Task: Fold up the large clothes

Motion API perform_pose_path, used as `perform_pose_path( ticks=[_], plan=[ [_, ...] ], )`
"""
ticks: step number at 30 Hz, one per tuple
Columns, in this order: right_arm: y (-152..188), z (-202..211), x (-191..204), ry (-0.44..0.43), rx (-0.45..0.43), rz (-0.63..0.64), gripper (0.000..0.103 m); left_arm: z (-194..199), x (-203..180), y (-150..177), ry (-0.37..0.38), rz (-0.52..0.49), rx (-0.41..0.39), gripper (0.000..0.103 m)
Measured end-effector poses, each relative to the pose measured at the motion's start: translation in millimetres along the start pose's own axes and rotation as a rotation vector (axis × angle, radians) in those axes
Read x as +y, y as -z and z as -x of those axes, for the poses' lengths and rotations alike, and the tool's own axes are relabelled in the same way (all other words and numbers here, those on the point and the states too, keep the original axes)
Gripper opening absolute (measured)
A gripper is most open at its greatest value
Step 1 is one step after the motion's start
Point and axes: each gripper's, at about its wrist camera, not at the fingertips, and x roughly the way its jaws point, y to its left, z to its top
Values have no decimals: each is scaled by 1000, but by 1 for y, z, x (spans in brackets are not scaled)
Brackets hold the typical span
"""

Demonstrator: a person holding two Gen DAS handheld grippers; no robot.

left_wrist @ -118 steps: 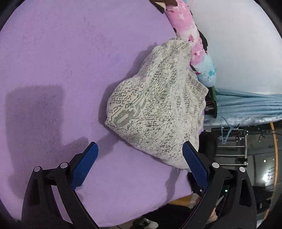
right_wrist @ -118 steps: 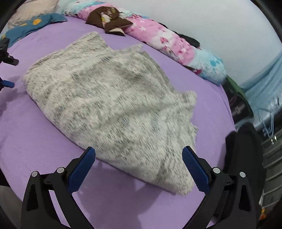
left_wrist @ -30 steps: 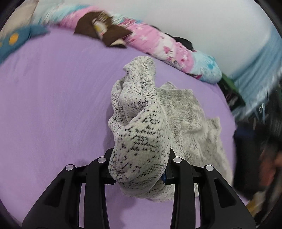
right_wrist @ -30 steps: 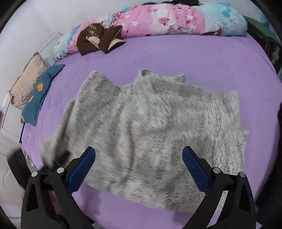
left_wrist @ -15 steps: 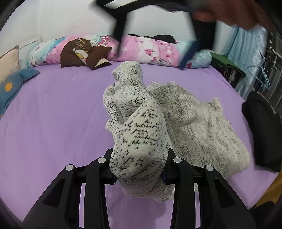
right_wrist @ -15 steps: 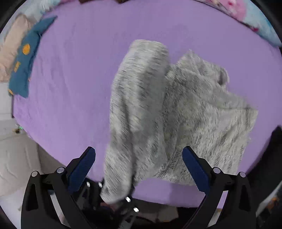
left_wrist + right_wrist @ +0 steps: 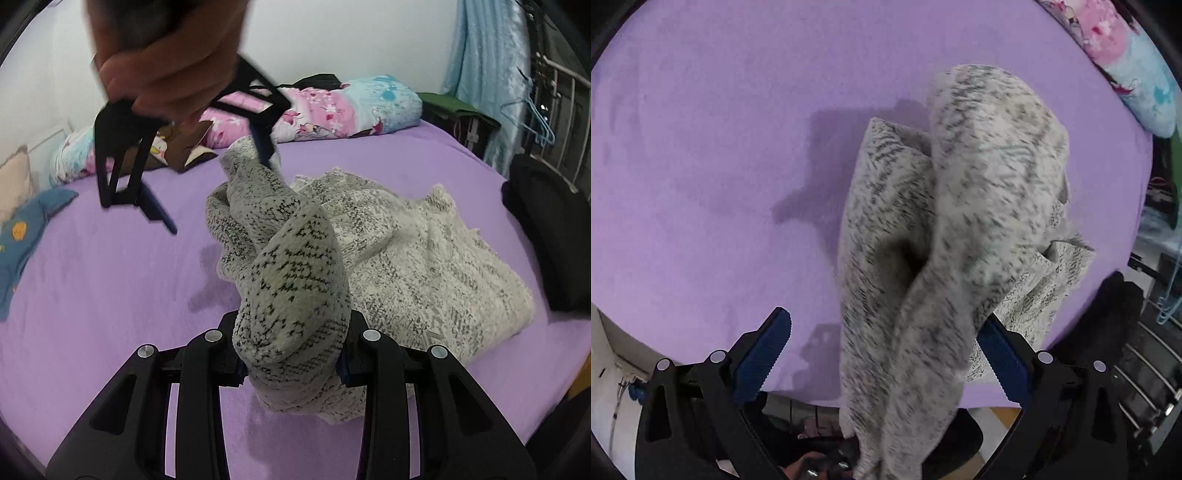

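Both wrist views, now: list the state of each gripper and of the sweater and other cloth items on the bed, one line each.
Left gripper: shut on the sweater.
Right gripper: open, fabric between its fingers, not clamped.
Sweater: one end lifted, the rest crumpled on the bed.
Purple sheet: spread flat.
Floral quilt: rolled along the wall.
Black garment: lying at the bed's edge.

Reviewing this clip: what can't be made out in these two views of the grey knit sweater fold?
- Left claw pads: left wrist view, covered by the grey-flecked knit sweater.
- Right claw: left wrist view, motion-blurred; whether it touches the sweater is unclear.
- Sweater's lower end: right wrist view, cut off by the bottom edge.
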Motion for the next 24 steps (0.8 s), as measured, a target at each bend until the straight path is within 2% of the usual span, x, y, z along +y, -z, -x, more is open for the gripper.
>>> perform_pose_path(
  ticks=[5, 7, 8, 9, 10, 12, 15, 19, 24],
  plan=[
    [-1, -25, 17, 148, 21, 30, 97, -2, -3, -1, 1, -18, -1, 32],
    [-2, -28, 15, 176, 22, 24, 96, -1, -6, -1, -2, -33, -4, 32],
    [-2, -30, 14, 188, 22, 20, 92, -1, -7, 0, -2, -36, -5, 32],
    [-2, -33, 14, 203, 23, 22, 77, -1, -8, 0, -1, -37, -5, 32],
    [-1, -36, 13, 227, 30, 29, 67, 0, -7, 0, -1, -35, -3, 32],
    [1, -37, 10, 203, 33, 28, 48, -1, -8, 0, 3, -35, 1, 32],
    [4, -31, 8, 154, 21, 43, 32, 0, -10, 1, -3, -40, -4, 32],
    [15, -20, -2, 59, -23, 40, 26, 1, -9, 1, -4, -37, -11, 33],
    [33, -12, -50, -118, -95, 5, 23, 5, -11, 2, 0, -37, -24, 35]
  ],
)
